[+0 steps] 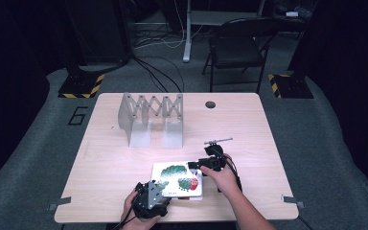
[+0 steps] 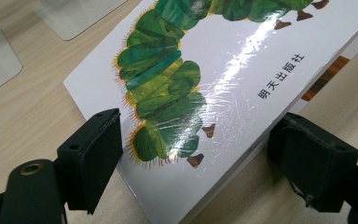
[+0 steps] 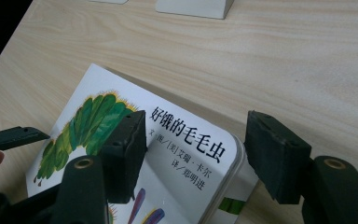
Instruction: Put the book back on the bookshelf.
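The picture book (image 1: 177, 179) lies flat on the table (image 1: 124, 158) near the front edge. The left gripper (image 2: 193, 154) straddles one corner with jaws apart, not yet clamping. The right gripper (image 3: 196, 154) brackets the opposite corner, also spread wide. Placement at opposing corners likely prepares a balanced two-handed lift toward the folding rack (image 1: 151, 117).

Glare washes across the book cover (image 2: 242, 70) in the left gripper view, and its top edge runs off frame, clipping the caterpillar. Down in the right gripper view, the near jaw covers part of the caterpillar (image 3: 88, 126); the book's lower part is cut off.
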Demonstrator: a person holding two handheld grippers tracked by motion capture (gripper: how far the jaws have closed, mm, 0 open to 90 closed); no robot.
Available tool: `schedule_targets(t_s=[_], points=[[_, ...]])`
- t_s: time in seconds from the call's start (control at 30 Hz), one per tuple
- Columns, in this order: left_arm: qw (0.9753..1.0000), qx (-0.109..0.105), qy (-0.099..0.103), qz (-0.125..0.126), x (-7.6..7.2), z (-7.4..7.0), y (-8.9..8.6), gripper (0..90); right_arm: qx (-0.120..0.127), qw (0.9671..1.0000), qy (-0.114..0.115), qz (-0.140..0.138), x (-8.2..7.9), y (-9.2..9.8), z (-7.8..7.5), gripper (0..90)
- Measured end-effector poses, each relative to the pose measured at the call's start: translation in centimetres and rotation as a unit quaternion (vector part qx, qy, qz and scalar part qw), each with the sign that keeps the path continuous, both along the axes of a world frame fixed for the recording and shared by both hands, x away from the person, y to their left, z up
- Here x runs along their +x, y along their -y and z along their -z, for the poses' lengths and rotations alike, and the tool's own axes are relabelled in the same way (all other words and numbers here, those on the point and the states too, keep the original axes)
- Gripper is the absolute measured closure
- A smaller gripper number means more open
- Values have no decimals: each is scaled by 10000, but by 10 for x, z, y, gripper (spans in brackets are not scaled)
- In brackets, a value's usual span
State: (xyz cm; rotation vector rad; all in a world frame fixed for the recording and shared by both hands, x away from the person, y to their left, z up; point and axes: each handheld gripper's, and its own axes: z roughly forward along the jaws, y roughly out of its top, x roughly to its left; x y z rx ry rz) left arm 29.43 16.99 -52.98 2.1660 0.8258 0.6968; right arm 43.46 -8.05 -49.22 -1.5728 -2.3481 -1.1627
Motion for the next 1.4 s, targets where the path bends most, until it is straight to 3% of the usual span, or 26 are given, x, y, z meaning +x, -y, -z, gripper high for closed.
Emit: schedule_targets(t_s=[0.13,0.3,0.8,1.17,1.4], points=[[10000,-9,-2,-4,0,0,0,182,121,9998,-133,32,1,-1,2,385],[10000,-25,-2,-22,0,0,0,182,211,9995,-215,-125,2,-4,5,382],[10000,48,-16,-6,1,-1,1,178,250,9993,-258,-131,3,-2,5,424],[9989,286,-285,230,4,-7,-1,176,296,9986,-424,-149,7,-1,13,412],[9987,80,-438,250,4,-13,-8,207,304,9986,-420,-129,8,0,15,416]])
